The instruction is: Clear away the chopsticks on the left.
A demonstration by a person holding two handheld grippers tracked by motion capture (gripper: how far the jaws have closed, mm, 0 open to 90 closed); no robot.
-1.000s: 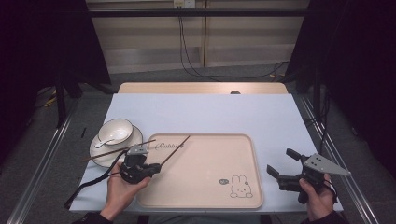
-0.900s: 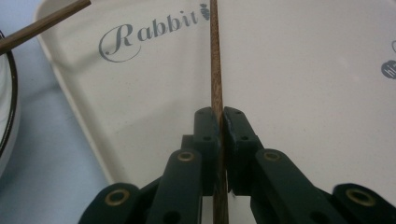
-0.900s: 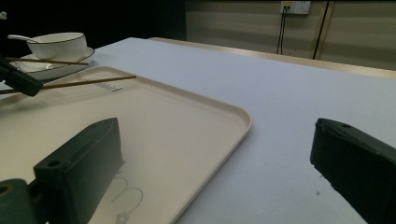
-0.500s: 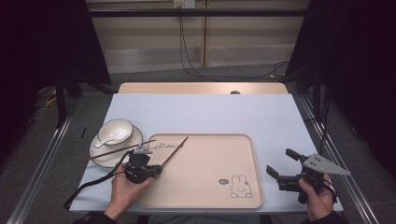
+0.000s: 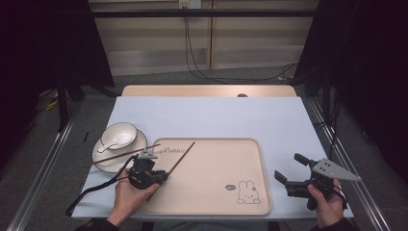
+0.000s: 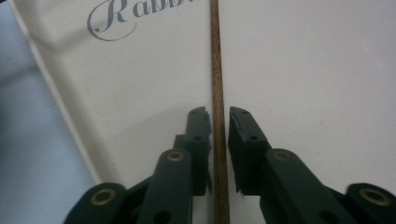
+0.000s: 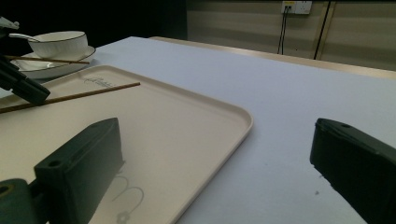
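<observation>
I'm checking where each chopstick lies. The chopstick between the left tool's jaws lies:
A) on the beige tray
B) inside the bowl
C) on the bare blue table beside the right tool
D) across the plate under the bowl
A: in the left gripper view the chopstick runs between the jaws of the left tool over the beige tray; the high view shows the same.

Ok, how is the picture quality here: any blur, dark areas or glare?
High view: table evenly lit, surroundings fall to black. Left gripper view: chopstick and tray lettering soft, no glare. Right gripper view: right tool dark and blurred up close, bowl sharper.
</observation>
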